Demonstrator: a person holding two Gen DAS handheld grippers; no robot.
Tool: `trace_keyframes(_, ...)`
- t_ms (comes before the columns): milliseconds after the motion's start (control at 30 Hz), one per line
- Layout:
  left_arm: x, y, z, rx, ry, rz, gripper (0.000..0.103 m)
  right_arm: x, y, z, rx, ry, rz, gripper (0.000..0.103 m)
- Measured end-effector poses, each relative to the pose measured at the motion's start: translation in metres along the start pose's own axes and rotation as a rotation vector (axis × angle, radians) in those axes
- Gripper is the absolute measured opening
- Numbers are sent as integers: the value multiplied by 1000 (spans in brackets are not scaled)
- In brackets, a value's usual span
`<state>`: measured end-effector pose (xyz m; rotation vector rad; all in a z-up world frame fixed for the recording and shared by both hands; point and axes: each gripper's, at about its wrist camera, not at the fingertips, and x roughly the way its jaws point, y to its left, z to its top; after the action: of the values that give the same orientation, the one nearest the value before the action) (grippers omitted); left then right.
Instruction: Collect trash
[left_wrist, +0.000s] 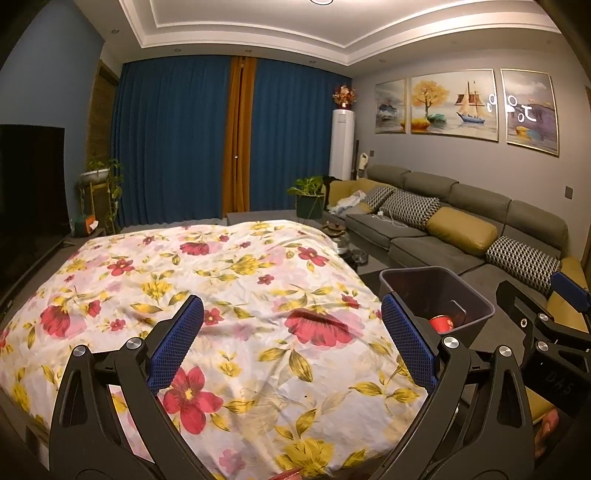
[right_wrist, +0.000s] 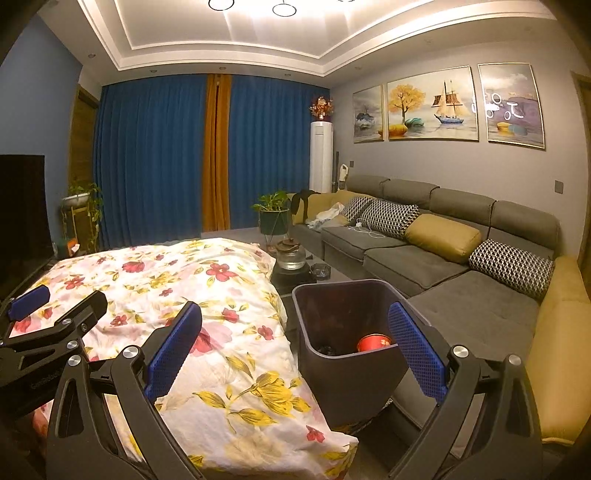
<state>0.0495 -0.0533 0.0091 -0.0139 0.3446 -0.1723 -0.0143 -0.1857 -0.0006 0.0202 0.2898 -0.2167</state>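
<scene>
A dark grey trash bin stands at the right edge of a table under a floral cloth. A red can lies inside the bin, next to some dark scraps. My right gripper hangs open just in front of the bin, nothing between its blue pads. In the left wrist view the same bin and red can sit to the right. My left gripper is open and empty above the cloth. Each gripper shows at the edge of the other's view.
A long grey sofa with yellow and patterned cushions fills the right side. A glass teapot and an ashtray rest on a dark table behind the bin. A potted plant, blue curtains and a television stand farther back.
</scene>
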Motion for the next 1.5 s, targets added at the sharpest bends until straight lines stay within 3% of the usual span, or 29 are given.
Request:
trace_keyframes(1200, 3, -2, -5, 19, 0, -17, 96, 0, -1, 0, 15, -3, -4, 97)
trace_keyframes(1300, 2, -1, -6, 23, -9, -26, 86, 1, -2, 0, 16, 0, -7, 97)
trace_keyframes(1500, 4, 1, -7, 22, -2, -21, 83, 0, -2, 0, 21, 1, -9, 97)
